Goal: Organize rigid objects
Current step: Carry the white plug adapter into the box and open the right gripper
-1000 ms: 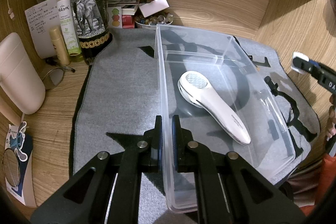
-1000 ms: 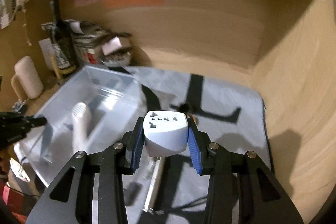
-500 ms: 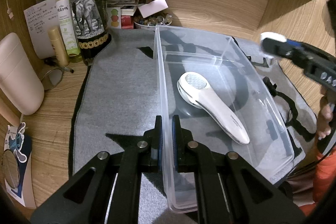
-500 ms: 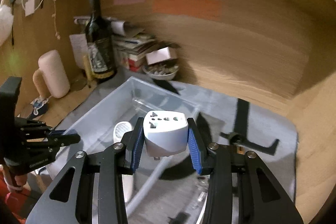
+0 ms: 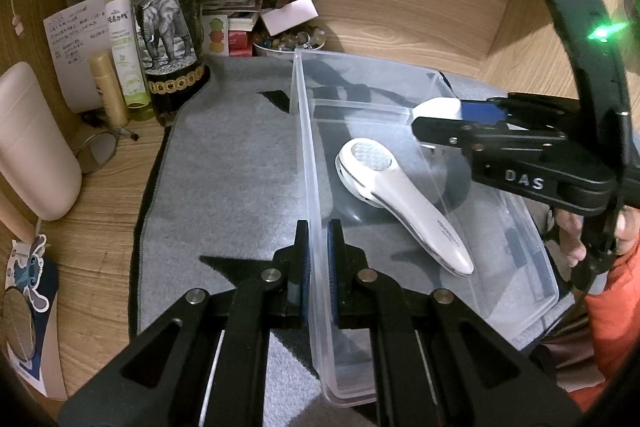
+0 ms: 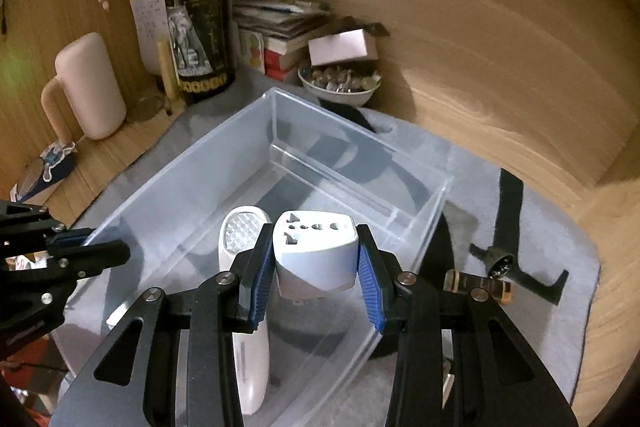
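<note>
A clear plastic bin [image 5: 304,131] [image 6: 276,107] stands on a grey mat. A white handheld device [image 5: 404,203] [image 6: 250,359] lies inside it. My left gripper [image 5: 318,247] is shut on the bin's left wall; it also shows in the right wrist view [image 6: 120,251]. My right gripper [image 6: 316,267] is shut on a white travel adapter [image 6: 316,251] and holds it above the bin's right side. The right gripper [image 5: 432,119] with the adapter [image 5: 438,107] reaches in from the right in the left wrist view.
A dark wine bottle [image 5: 168,15] [image 6: 200,27], a spray bottle [image 5: 122,39], a beige speaker [image 5: 28,143], books and a bowl of small items [image 6: 340,83] stand behind the mat. A gold tube [image 6: 480,283] and a black strap [image 6: 508,219] lie right of the bin.
My right gripper has carried the adapter leftward from the mat to above the bin. My left gripper has kept its hold on the bin wall.
</note>
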